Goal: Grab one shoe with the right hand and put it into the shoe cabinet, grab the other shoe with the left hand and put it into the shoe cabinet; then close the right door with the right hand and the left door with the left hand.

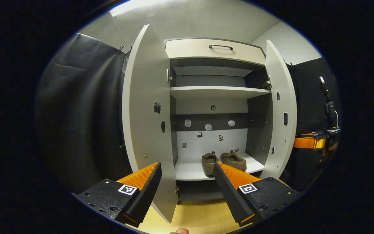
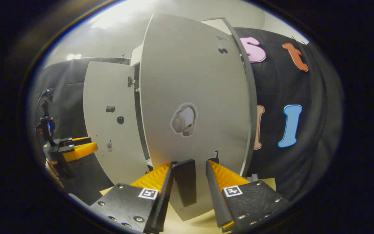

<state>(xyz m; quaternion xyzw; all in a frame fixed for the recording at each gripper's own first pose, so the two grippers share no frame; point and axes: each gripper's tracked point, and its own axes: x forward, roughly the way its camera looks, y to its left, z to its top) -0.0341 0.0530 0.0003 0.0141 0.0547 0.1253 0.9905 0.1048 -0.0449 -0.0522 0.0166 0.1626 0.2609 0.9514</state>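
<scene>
Shoes [image 1: 223,161]: both stowed on the shoe cabinet [image 1: 213,94] bottom shelf. Right door [image 2: 195,113], left door [image 1: 144,113]: both open, yours to close. Right gripper [image 2: 190,169]: spread, against right door's outer face. Left gripper [image 1: 187,170]: spread, empty, facing the cabinet.

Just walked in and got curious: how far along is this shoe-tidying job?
Both slippers already sit on the cabinet's bottom shelf, so the loading looks done. In hand: the right gripper is up against the right door, apparently to swing it closed. Left to do: the left door is wide open, with the left gripper open near it.
</scene>
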